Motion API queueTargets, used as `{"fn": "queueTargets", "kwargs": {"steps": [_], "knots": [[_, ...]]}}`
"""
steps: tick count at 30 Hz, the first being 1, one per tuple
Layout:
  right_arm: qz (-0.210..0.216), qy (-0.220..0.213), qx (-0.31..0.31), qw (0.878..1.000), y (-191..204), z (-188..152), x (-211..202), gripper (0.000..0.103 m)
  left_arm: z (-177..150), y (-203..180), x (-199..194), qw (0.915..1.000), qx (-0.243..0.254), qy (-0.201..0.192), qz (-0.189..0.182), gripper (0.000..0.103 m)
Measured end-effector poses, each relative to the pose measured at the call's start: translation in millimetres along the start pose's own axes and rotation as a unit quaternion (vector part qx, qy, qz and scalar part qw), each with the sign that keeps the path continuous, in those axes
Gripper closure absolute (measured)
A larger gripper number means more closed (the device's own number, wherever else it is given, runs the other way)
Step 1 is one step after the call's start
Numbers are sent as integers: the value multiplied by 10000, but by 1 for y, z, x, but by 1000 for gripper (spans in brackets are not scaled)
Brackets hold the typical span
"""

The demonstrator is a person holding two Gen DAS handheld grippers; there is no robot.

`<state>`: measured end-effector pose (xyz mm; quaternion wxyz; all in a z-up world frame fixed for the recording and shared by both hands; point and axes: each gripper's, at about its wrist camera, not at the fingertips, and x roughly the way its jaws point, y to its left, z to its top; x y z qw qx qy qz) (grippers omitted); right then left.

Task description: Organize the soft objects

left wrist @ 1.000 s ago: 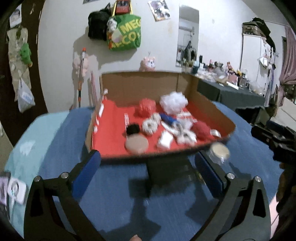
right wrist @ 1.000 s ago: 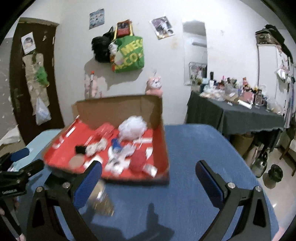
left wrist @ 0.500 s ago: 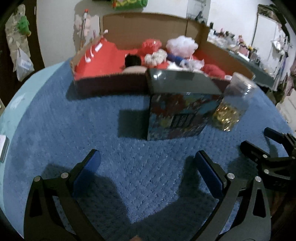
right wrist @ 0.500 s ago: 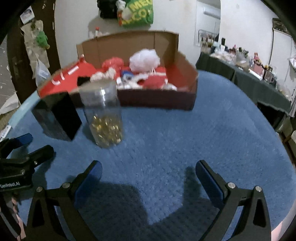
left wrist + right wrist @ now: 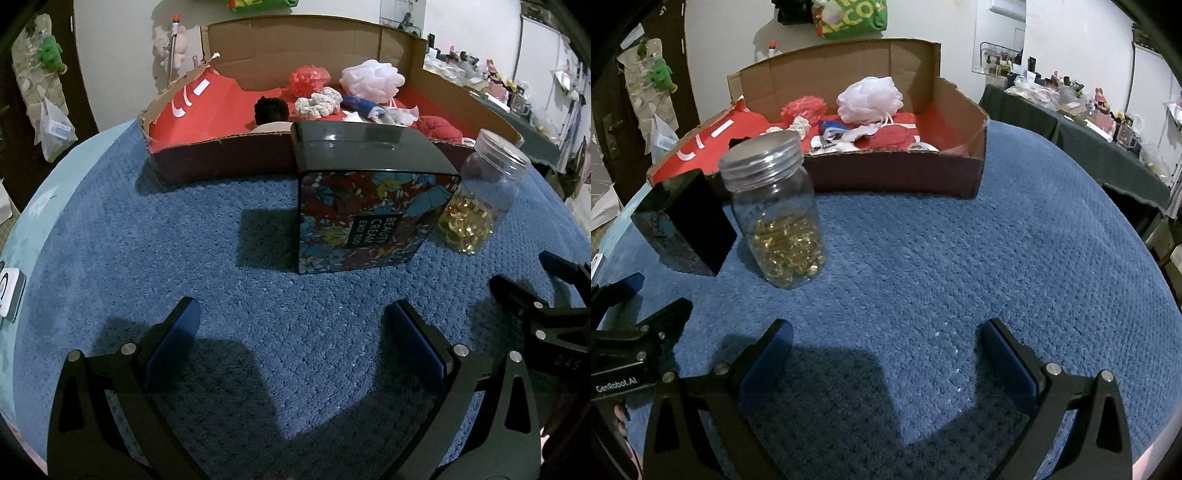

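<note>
Beyond both claws, on the blue blanket (image 5: 147,236), stands a cardboard box (image 5: 894,173) lined red, holding the soft objects (a white mesh pouf (image 5: 870,98), red (image 5: 308,78) and cream scrunchies (image 5: 321,103)). Left claw (image 5: 291,339) and right claw (image 5: 884,349) hover spread wide, gripping nothing. A floral tin (image 5: 369,218) and a capsule jar (image 5: 779,221) stand before the box.

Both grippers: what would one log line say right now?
left gripper: open, empty | right gripper: open, empty | soft items in cardboard box | jar, tin on blue cover

floral box (image 5: 369,206) hides the tan pad (image 5: 271,127) partly.
</note>
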<state>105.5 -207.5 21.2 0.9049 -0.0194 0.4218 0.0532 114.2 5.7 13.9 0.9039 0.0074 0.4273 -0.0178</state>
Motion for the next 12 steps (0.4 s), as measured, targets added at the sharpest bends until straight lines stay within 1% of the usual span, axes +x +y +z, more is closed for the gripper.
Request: {"fn": "queueTargets", "kwargs": {"steps": [12], "knots": [[-6,-4,1,10000,0,2,1,0,1,-1,1,10000,9,-20,15,0]]}}
